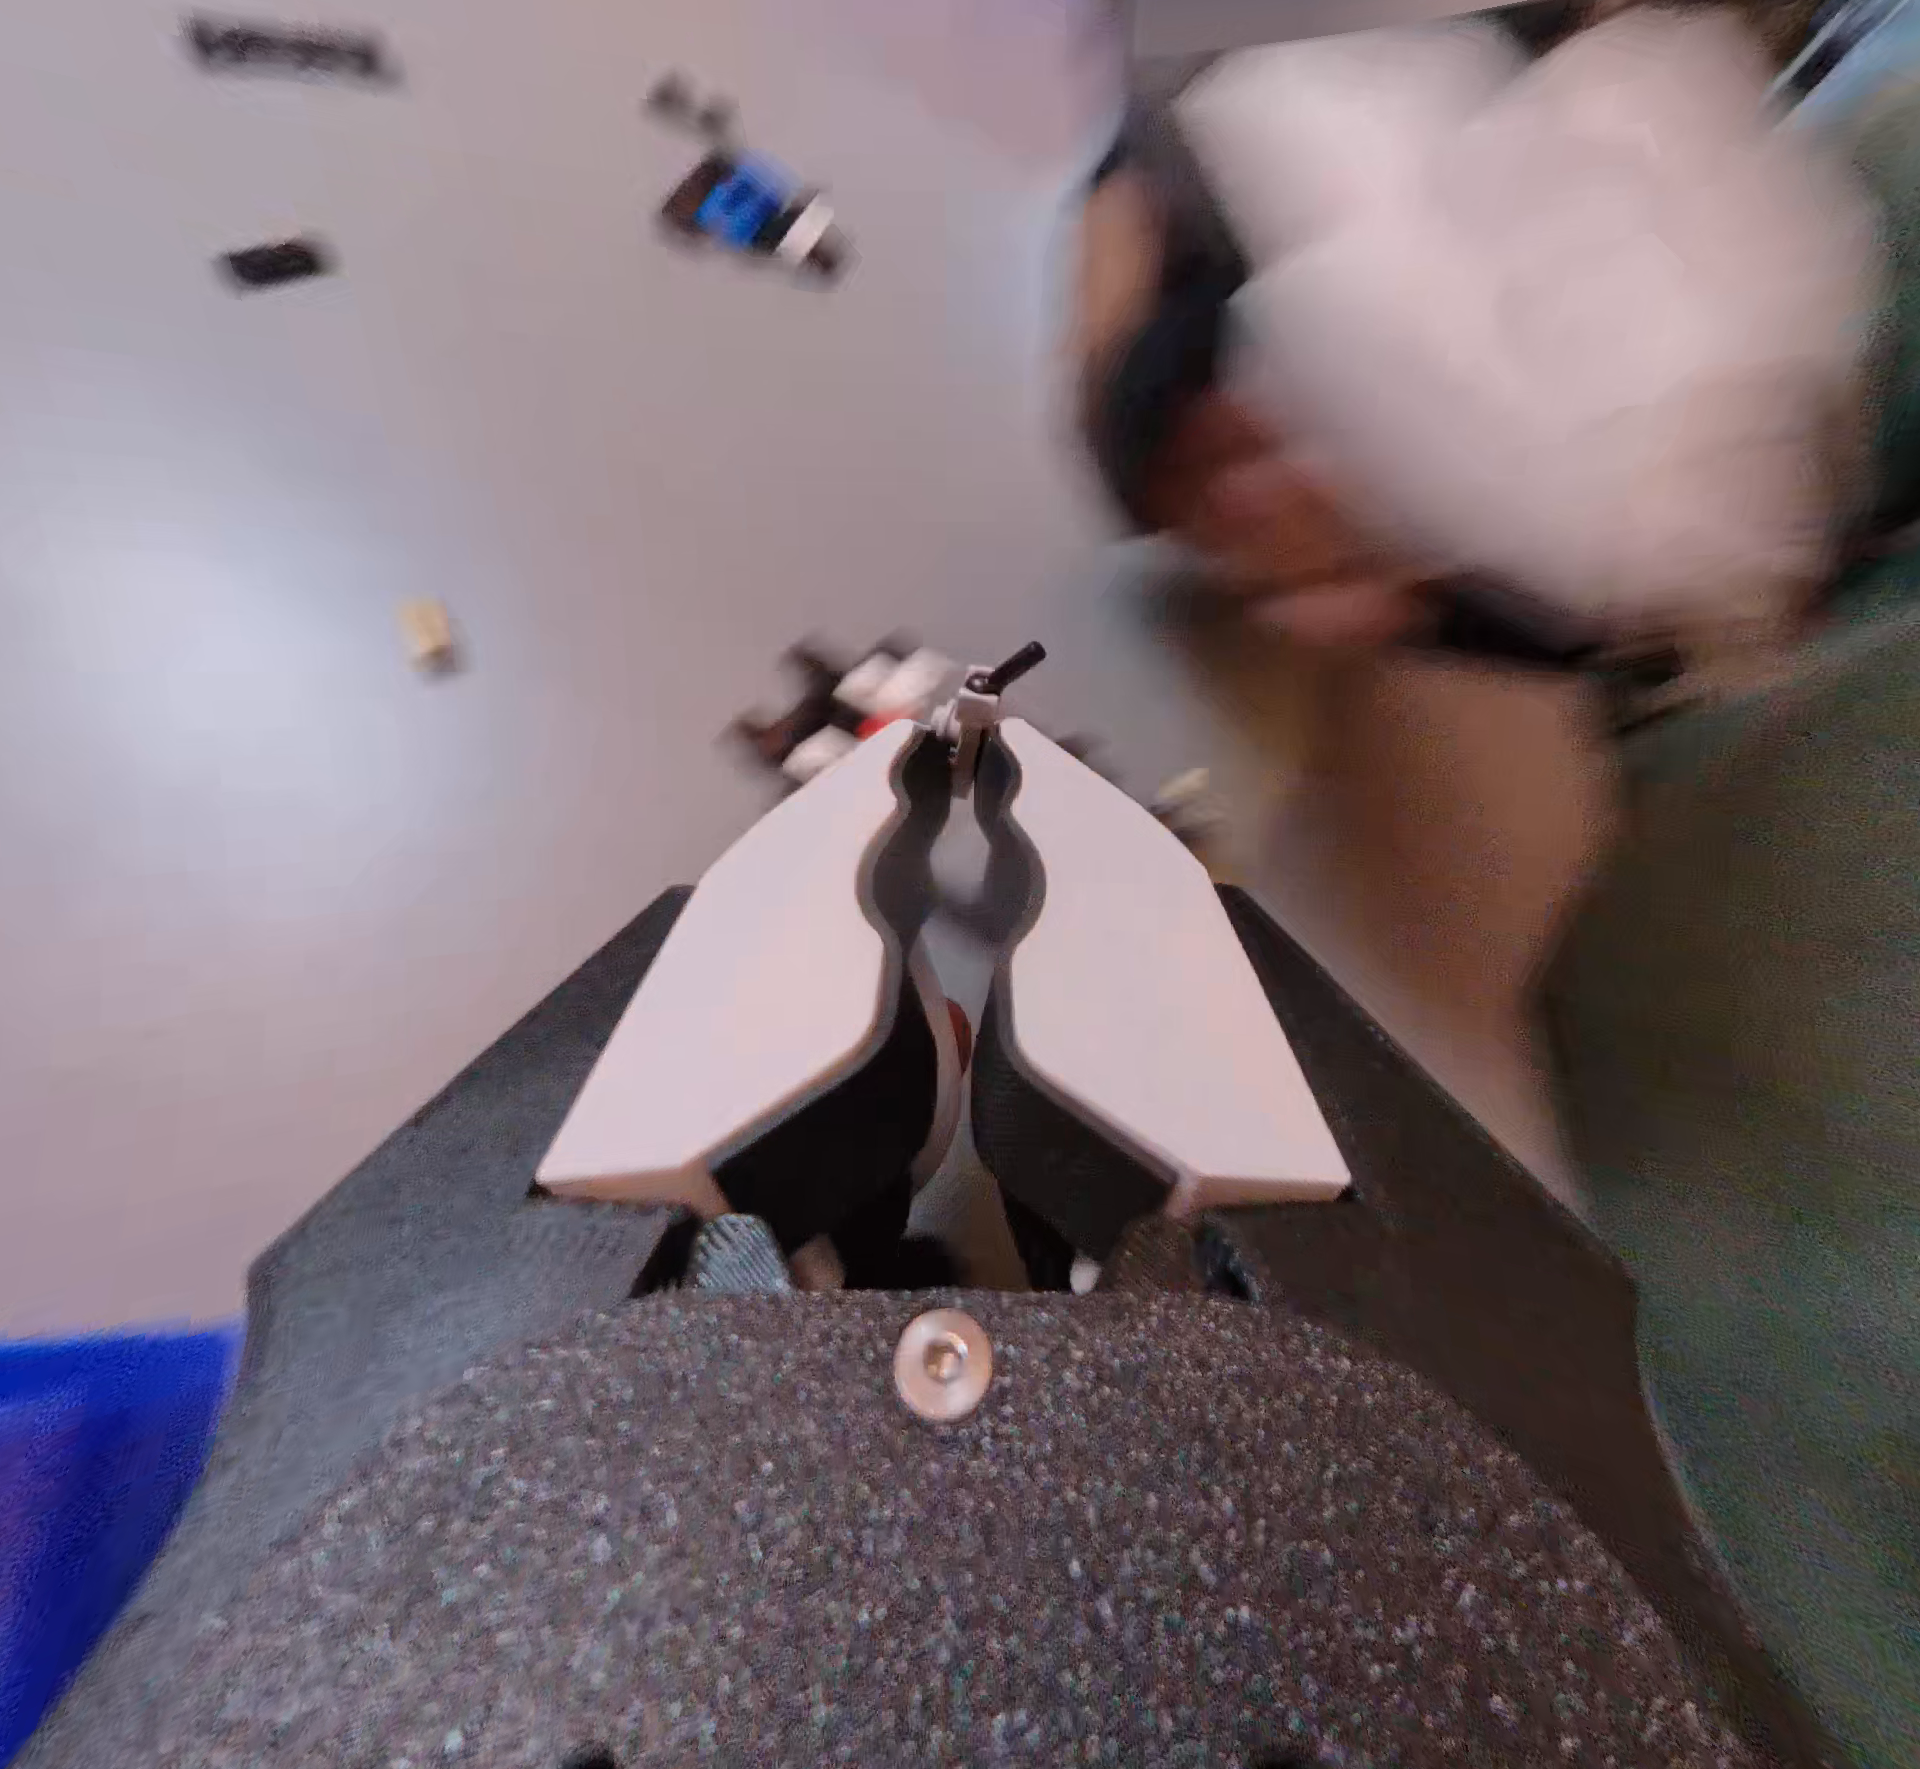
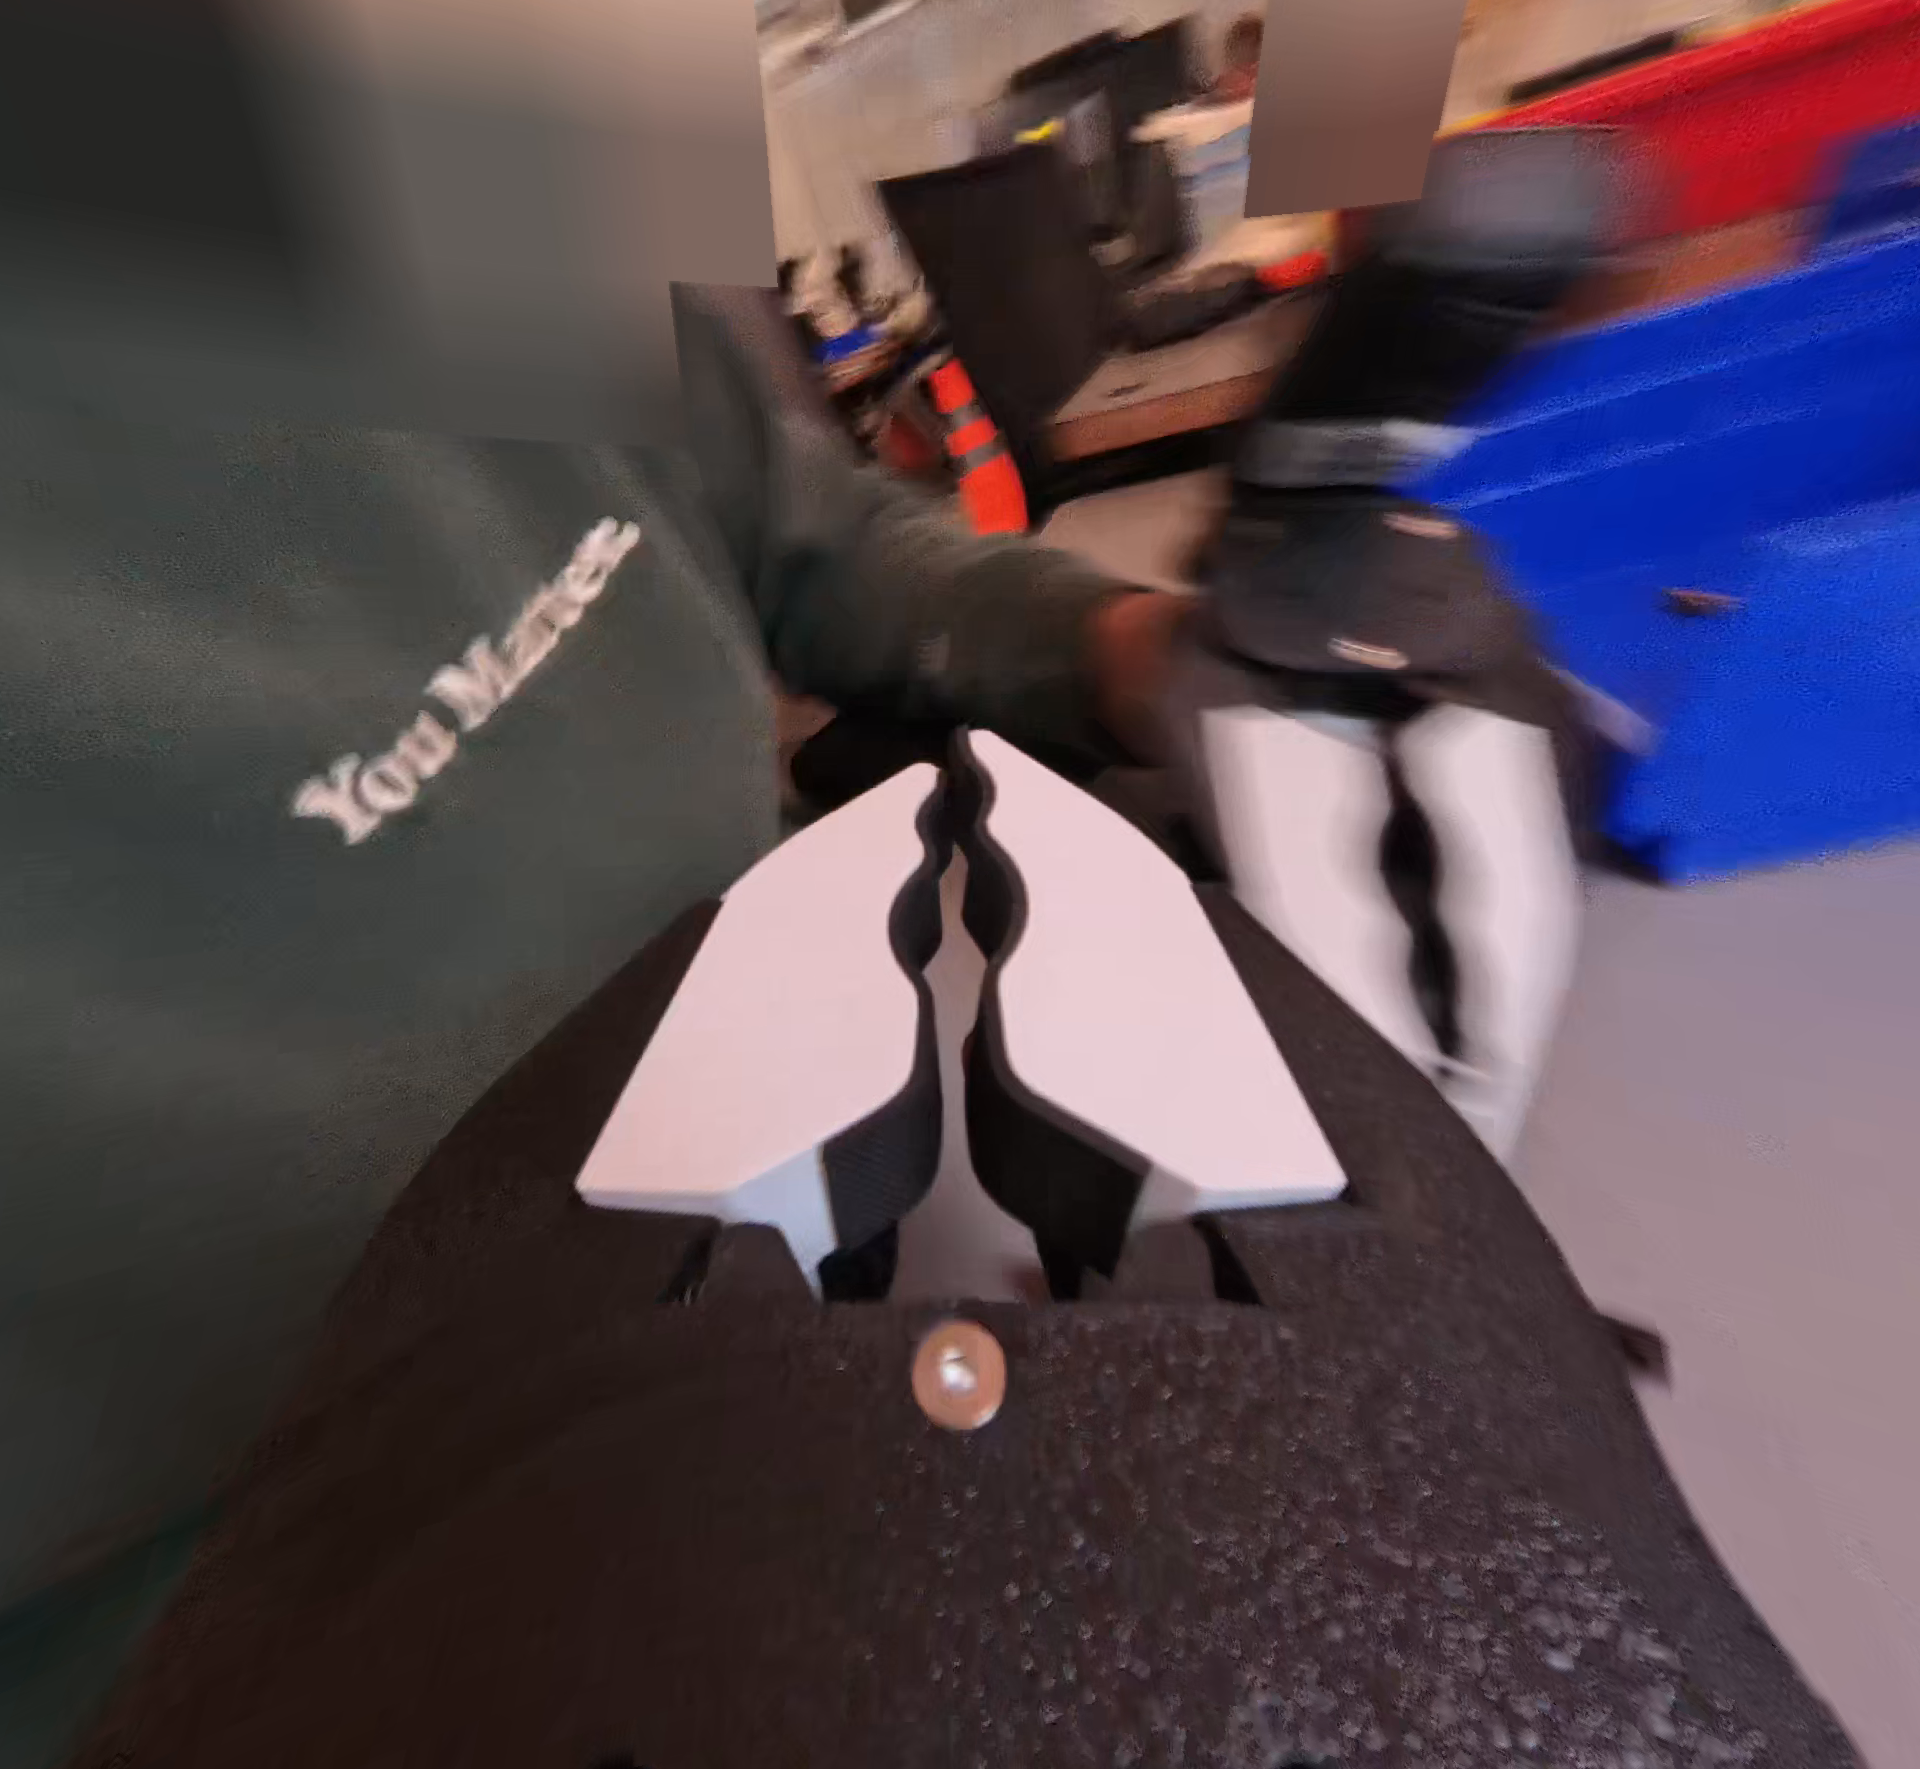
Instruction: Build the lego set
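- Item held: a small white part with a black stub (image 1: pixel 982 691), pinched at the tips of my left hand-held gripper (image 1: pixel 961 743). The fingers are pressed together on it; the black stub sticks out past the tips, tilted up and to the right. I cannot tell what kind of part it is.
- Just behind the left tips, on the pale counter (image 1: pixel 520 472): a blurred cluster of black, white and red pieces (image 1: pixel 842 711). I cannot tell whether the held part touches any of them.
- Left of the cluster, well apart: a small tan block (image 1: pixel 428 636).
- Farther off on the counter: a black-and-blue piece (image 1: pixel 753 213), a short black bar (image 1: pixel 272 261) and a long black bar (image 1: pixel 291 46), all smeared by motion.
- Near left corner and far edge: blue surfaces (image 1: pixel 83 1470), kind unclear.
- Right of the left wrist view: a blurred person's hand (image 1: pixel 1247 514) and green sleeve (image 1: pixel 1766 992).
- My right hand-held gripper (image 2: pixel 964 753): fingers closed together, nothing visible between them, held in the air away from the counter.
- Around the right hand-held gripper: a green garment (image 2: pixel 312 680) close on the left, the other hand-held gripper (image 2: pixel 1382 846) farther right, a blue bin (image 2: pixel 1714 524) and an orange cone (image 2: pixel 982 462) beyond.
- Both views are heavily motion-blurred; finer detail cannot be read.
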Demonstrator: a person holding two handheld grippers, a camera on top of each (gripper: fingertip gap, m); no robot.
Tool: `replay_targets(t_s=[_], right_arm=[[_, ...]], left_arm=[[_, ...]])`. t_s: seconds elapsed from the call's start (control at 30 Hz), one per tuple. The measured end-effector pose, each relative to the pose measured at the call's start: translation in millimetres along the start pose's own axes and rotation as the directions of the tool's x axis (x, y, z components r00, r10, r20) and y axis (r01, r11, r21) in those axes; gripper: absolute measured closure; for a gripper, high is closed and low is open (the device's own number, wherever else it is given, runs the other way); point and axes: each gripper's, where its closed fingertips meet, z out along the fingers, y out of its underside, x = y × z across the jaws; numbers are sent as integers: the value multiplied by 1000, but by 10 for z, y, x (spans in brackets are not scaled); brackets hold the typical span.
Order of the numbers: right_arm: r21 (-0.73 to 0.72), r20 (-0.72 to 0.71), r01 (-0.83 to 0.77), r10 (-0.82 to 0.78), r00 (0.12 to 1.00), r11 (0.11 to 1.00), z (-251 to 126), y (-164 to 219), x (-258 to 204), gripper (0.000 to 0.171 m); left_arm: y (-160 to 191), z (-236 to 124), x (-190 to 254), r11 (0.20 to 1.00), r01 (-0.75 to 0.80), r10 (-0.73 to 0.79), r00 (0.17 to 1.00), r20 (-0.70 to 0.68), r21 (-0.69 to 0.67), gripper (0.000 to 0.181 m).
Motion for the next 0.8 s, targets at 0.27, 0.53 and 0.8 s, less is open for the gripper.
replay_targets(t_s=[0.27, 0.53, 0.8], right_arm=[[-21, -247, 70, -73, 966, 997, -209, 11, 355, 171], [-256, -525, 239, -343, 779, 937, -329, 78, 748, 146], [-466, -513, 317, -544, 664, 826, -260, 215, 825, 160]], left_arm=[[-279, -281, -123, 989, -99, 86, 989, 117, 108, 173], [-250, -283, -167, 968, -240, 217, 948, 233, 73, 173], [-206, -215, -115, 954, -295, 276, 929, 245, 43, 173]])
